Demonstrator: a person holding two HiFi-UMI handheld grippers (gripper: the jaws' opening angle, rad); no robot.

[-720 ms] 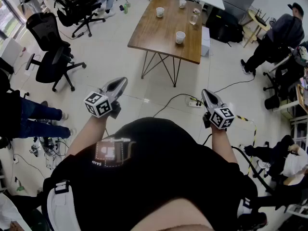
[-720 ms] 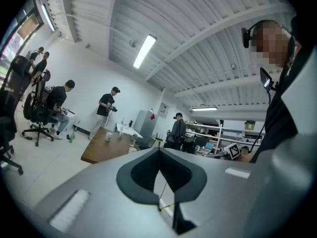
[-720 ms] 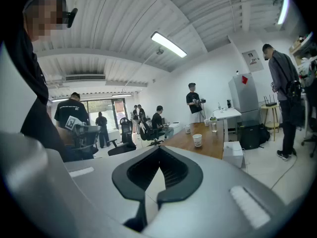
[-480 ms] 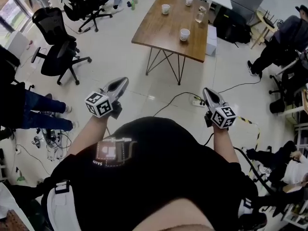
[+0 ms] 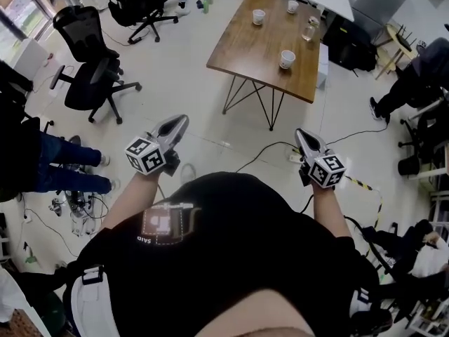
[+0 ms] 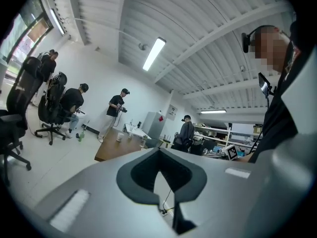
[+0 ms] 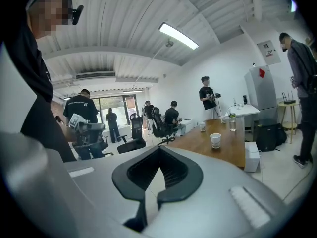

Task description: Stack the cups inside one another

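Note:
Three white paper cups stand apart on a wooden table [image 5: 252,48] far ahead: one near its right edge [image 5: 287,59], two at the far end [image 5: 259,16] [image 5: 292,6]. A clear bottle [image 5: 309,30] stands between them. My left gripper [image 5: 179,121] and right gripper [image 5: 302,134] are held in front of my body over the floor, well short of the table, both shut and empty. In the right gripper view the jaws [image 7: 159,148] meet at the tips, with the nearest cup [image 7: 215,141] beyond. The left gripper [image 6: 159,149] looks the same, with the table [image 6: 114,151] far off.
Black office chairs [image 5: 88,83] stand on the floor at the left. A cable and a power strip [image 5: 295,158] lie between me and the table. A white box [image 5: 323,55] and black cases [image 5: 351,44] sit by the table's right side. People stand round the room.
The table with the cups sits a little lower and further right in the head view. Both grippers keep the same pose and stay shut.

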